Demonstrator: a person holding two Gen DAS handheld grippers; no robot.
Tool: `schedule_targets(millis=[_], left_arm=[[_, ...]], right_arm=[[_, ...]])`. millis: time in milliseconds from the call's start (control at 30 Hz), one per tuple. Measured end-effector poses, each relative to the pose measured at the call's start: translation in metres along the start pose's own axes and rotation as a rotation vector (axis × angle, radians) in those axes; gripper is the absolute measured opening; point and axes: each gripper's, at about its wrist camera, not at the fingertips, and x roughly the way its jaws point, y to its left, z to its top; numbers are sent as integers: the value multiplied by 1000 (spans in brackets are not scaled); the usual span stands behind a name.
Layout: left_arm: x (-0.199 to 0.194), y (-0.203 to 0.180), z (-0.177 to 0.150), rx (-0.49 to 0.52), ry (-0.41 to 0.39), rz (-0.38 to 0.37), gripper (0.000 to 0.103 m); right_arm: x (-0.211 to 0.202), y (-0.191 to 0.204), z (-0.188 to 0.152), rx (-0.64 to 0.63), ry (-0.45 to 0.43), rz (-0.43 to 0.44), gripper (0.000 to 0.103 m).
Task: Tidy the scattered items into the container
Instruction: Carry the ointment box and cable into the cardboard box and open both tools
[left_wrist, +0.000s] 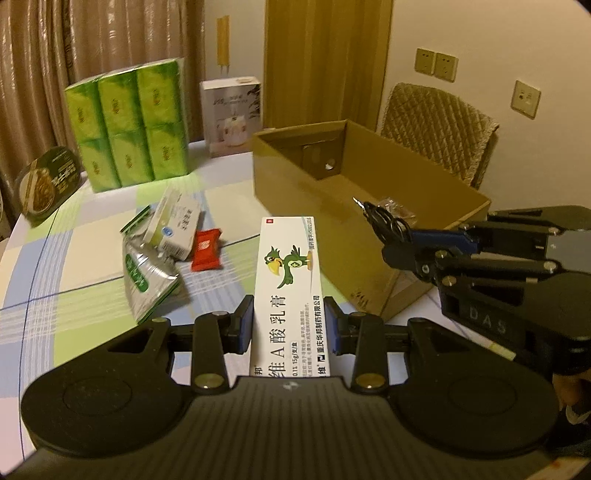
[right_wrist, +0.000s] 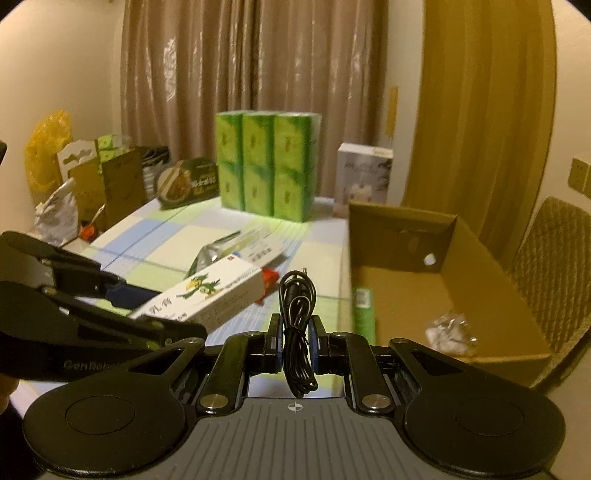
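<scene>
My left gripper is shut on a long white ointment box with a green bird, held above the table just left of an open cardboard box. That same ointment box shows at the left of the right wrist view. My right gripper is shut on a coiled black cable, and in the left wrist view the cable hangs at the cardboard box's near rim. A clear plastic packet lies inside the cardboard box. On the table lie a silver-green pouch, a white medicine box and a red sachet.
A stack of green tissue packs, a white gift box and a round food tray stand at the table's far side. A padded chair is behind the cardboard box. Bags and packaging crowd the table's far left.
</scene>
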Motion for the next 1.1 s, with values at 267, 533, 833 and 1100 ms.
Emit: schedule_targets(millis=[267, 533, 833, 1100], left_arm=[[5, -19, 12, 20, -8, -32, 33], [20, -44, 38, 31, -30, -80, 33], [49, -74, 69, 48, -36, -122, 33], [77, -84, 86, 32, -19, -136, 33]], right_arm=[[-10, -27, 4, 27, -26, -57, 10], [-12, -75, 10, 69, -45, -143, 10], [-5, -124, 9, 109, -40, -190, 10], [11, -144, 10, 133, -32, -188, 10]])
